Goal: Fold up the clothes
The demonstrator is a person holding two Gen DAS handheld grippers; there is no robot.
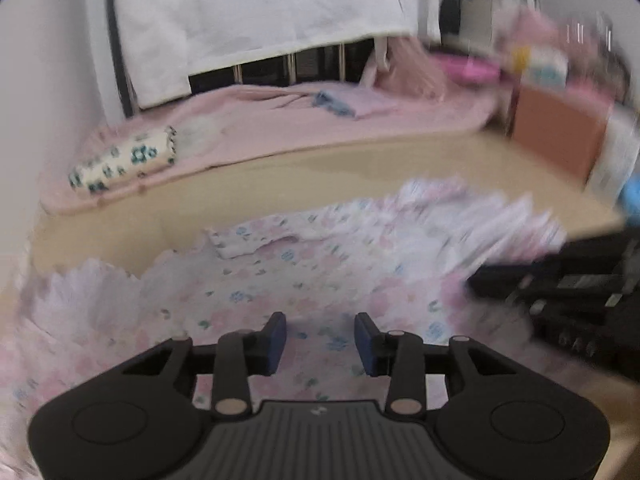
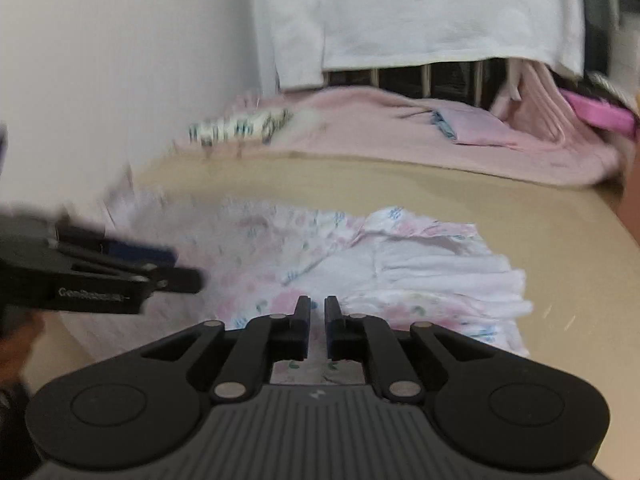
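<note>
Two hand-held grippers (image 1: 320, 340) (image 2: 317, 326) over floral garment (image 1: 304, 280)

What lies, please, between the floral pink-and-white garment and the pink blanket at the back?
In both wrist views, only bare beige surface separates the floral pink-and-white garment from the pink blanket.

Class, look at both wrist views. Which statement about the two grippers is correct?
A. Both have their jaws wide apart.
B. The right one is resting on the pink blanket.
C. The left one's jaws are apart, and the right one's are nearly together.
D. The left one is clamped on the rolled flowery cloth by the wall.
C: the left gripper shows a wide gap over the floral garment, while the right gripper shows only a narrow slit.
</note>
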